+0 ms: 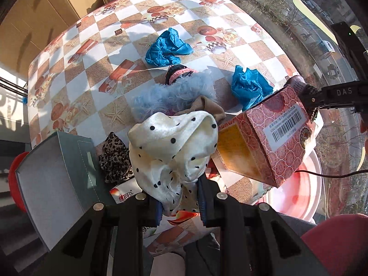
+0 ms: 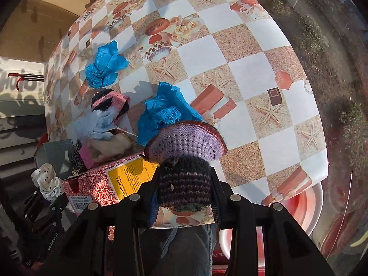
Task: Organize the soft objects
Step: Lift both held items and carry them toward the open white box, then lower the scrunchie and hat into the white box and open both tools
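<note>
The near edge of the table (image 1: 76, 53) is hidden in both views by the black gripper bodies, and the fisheye rims cut off the surroundings. The left gripper (image 1: 181, 207) is clamped on a cream polka-dot cloth (image 1: 177, 151), which bunches above the fingers and covers part of the pile behind it. The right gripper (image 2: 184, 197) is clamped on a dark striped knitted piece with a lilac knitted brim (image 2: 186, 142); whether this is a hat or a pouch cannot be told. A red patterned box (image 1: 264, 142) sits tilted at the table's near side; its interior is not visible from either camera. It carries a white barcode label (image 1: 287, 126) with small print too fine to read, and a yellow panel (image 2: 133, 174) whose heading reads roughly "PEI PA KOA". A grey box (image 1: 57, 172) stands at the left with its flap raised; its contents cannot be seen. Between the boxes lie a leopard-print cloth (image 1: 115, 158), a fluffy light-blue piece (image 1: 170, 96) and a beige cloth (image 1: 211, 108), overlapping so that their outlines are unclear. A pink-and-black knitted item (image 1: 179, 72) touches the fluffy piece. Two crumpled blue cloths (image 1: 168, 48) (image 1: 250, 87) lie apart on the checked tablecloth. The right gripper arm shows the letters "DAS" in the left view.
</note>
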### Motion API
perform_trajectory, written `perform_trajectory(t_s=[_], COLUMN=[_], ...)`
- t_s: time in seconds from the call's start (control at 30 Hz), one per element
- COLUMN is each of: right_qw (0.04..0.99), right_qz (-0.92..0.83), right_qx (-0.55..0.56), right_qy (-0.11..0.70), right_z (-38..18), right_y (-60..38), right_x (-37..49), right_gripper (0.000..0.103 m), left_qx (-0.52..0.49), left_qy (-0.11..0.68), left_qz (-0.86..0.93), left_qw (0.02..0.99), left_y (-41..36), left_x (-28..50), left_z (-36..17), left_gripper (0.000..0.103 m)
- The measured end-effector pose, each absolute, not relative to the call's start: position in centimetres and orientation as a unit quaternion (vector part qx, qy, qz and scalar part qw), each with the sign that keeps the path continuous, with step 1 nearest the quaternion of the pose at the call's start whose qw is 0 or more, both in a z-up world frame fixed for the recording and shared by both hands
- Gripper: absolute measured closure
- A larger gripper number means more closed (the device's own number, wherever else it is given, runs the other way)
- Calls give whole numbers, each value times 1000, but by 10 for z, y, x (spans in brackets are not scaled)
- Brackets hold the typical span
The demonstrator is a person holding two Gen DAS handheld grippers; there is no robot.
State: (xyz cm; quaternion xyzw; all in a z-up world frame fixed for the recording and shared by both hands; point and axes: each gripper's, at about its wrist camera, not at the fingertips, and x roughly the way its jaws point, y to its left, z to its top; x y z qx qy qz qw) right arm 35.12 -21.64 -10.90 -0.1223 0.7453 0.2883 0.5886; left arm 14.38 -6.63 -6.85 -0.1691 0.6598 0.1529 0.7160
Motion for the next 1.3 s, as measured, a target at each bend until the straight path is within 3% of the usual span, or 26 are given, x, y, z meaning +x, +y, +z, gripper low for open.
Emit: perform_trajectory(t_s=[0.57, 1.03, 1.3], right_qw=[572, 530, 466], right_qz=[297, 486, 543], right_qx=[-154, -283, -360], right_qy=[749, 635, 599], right_z=[-93, -45, -72], right_y=[-241, -76, 10], right_x=[198, 94, 7], right_gripper=[65, 65, 65], left_qx=[-197, -285, -324], left_qy=[587, 578, 592], left_qz=[228, 374, 396], left_qw=[751, 668, 623], left_y=[-51, -2, 7], left_x=[11, -121, -149], left_z=[-17, -51, -87], left_gripper=[76, 76, 76])
